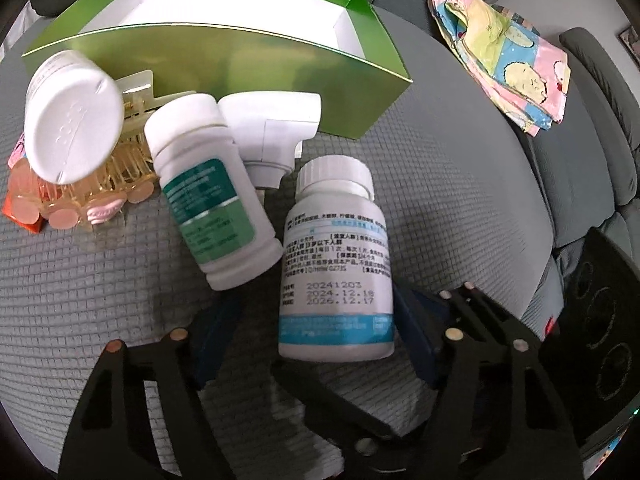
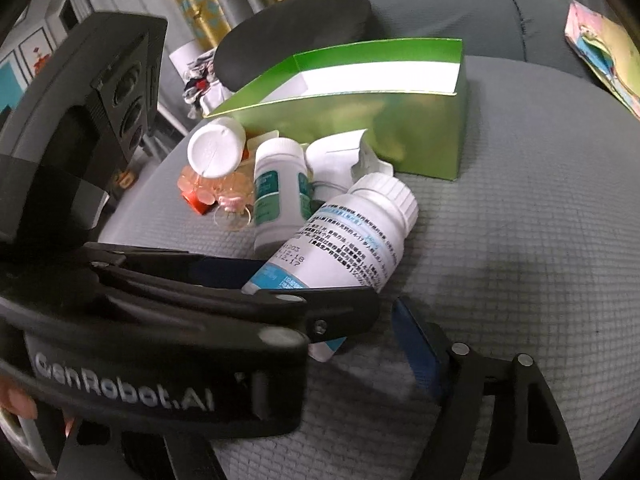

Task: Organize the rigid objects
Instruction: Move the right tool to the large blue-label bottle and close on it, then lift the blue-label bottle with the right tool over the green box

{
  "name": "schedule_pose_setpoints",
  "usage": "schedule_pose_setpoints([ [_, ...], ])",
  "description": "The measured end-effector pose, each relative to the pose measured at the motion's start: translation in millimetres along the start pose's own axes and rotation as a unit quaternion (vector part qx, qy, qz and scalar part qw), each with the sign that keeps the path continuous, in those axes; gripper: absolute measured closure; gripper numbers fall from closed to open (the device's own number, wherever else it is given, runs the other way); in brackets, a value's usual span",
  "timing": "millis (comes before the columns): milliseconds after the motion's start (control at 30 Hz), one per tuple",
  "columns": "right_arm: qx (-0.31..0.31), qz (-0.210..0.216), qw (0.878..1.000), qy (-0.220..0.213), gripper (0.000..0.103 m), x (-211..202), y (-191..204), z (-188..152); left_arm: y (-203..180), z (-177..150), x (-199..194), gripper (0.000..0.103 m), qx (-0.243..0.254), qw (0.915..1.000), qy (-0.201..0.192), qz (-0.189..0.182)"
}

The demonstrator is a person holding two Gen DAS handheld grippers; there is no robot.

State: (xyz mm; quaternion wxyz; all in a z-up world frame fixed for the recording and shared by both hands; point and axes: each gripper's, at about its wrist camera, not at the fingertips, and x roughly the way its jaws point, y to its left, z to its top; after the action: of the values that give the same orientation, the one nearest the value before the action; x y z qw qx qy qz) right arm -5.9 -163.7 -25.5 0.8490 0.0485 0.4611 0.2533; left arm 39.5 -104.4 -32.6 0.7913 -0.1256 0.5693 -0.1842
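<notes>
A white bottle with a blue label (image 1: 336, 272) lies on the grey cushion (image 1: 440, 200), its cap pointing away. My left gripper (image 1: 312, 304) straddles its base: the right pad touches the bottle's side, while the left pad (image 1: 216, 336) stands clear with cushion showing between. In the right wrist view the same bottle (image 2: 360, 232) sits between the left gripper's fingers (image 2: 312, 284). My right gripper (image 2: 316, 344) is just behind; its right pad (image 2: 418, 344) is free, and its left finger is hidden by the left gripper. An open green box (image 1: 240, 68) stands beyond.
A green-labelled white bottle (image 1: 208, 188), a tilted white bottle (image 1: 72, 120), a white handheld device (image 1: 272, 128), an amber hair claw (image 1: 120, 176) and an orange packet (image 1: 24, 220) crowd the box's front. A patterned cloth (image 1: 508, 64) lies far right. The cushion edge drops off at right.
</notes>
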Motion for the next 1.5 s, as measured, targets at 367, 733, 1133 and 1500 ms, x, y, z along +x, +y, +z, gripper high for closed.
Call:
schedule_pose_setpoints([
  [367,-0.012,0.01,1.0,-0.01,0.038,-3.7,-1.3,-8.2,-5.9,-2.4,4.7,0.052,0.0,0.9997,0.002,-0.024],
  [733,-0.03,-0.011,0.998,-0.048,0.038,-41.1,17.2,-6.0,-21.4,-15.6,-30.5,0.052,0.034,0.998,-0.041,-0.035],
  [1133,-0.075,-0.02,0.992,-0.099,0.038,-61.6,36.9,49.4,-19.2,20.0,-77.0,0.052,0.046,0.9931,-0.102,-0.035],
  [1500,-0.087,-0.011,0.99,-0.109,0.038,-34.3,29.8,114.8,2.9,89.5,-82.1,0.052,0.025,0.992,-0.12,-0.03],
])
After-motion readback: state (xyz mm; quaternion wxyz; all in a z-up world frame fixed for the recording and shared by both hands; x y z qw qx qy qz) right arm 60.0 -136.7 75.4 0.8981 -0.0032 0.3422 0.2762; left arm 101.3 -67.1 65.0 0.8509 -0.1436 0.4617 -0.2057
